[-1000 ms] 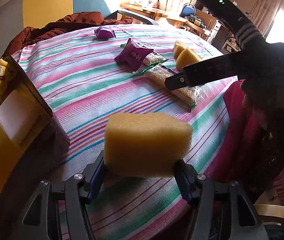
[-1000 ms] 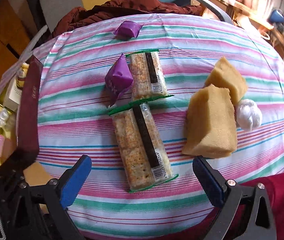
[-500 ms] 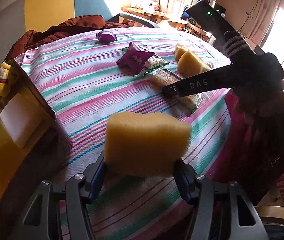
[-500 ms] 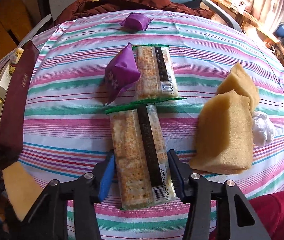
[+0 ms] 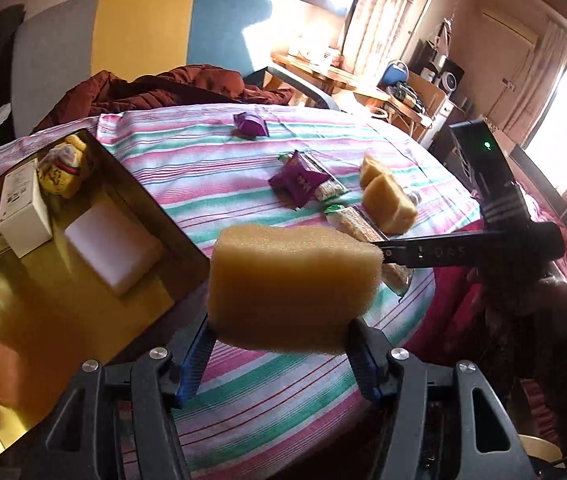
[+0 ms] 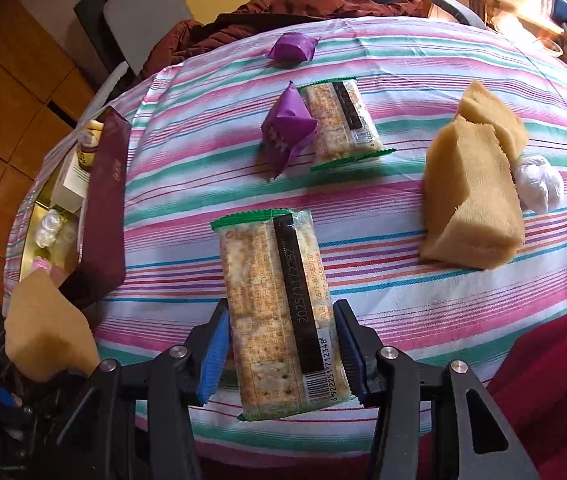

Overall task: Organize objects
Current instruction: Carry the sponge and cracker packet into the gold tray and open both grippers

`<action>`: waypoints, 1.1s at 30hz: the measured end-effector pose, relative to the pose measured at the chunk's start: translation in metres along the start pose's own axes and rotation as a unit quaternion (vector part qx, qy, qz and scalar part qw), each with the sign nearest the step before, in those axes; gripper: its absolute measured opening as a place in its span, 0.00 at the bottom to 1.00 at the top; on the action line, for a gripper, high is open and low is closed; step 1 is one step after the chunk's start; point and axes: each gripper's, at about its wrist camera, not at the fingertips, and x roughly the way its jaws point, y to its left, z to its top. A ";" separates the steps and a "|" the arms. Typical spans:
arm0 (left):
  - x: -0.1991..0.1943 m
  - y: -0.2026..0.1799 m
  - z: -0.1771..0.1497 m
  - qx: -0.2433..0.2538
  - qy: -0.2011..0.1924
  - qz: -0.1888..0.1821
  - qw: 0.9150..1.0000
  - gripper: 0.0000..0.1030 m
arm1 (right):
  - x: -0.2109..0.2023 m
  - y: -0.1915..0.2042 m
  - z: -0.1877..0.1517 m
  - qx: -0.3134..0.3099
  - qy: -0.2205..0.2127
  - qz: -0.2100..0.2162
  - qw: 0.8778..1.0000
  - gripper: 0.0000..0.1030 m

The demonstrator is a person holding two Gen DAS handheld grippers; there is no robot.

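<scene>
Left tool (image 5: 279, 354) grips a yellow sponge (image 5: 293, 286); right tool (image 6: 281, 354), its jaws just closed, clamps a cracker packet (image 6: 279, 312) above the striped tabletop (image 6: 383, 60).

On the table (image 6: 423, 48), taking the near cracker pack (image 6: 279, 312) as landmark: beyond it, a second cracker pack (image 6: 341, 124) with a wrapped sweet (image 6: 285, 132) touching its left side; farther back, another sweet (image 6: 291, 49). Right of it, two sponges (image 6: 471, 196) side by side, a plastic wad (image 6: 539, 184) against them. Left of it, an open box (image 6: 107, 204) at the table edge.
</scene>
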 end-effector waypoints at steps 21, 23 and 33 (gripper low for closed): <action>-0.086 0.163 0.027 -0.137 -0.072 0.141 0.978 0.60 | -0.007 0.173 0.033 -0.156 -0.031 0.123 0.980 0.49; -0.088 0.181 0.033 -0.142 -0.069 0.160 0.974 0.60 | 0.002 0.194 0.034 -0.173 -0.023 0.134 0.976 0.49; -0.082 0.248 0.059 -0.154 -0.054 0.229 0.960 0.64 | 0.052 0.263 0.026 -0.216 0.031 0.160 0.963 0.49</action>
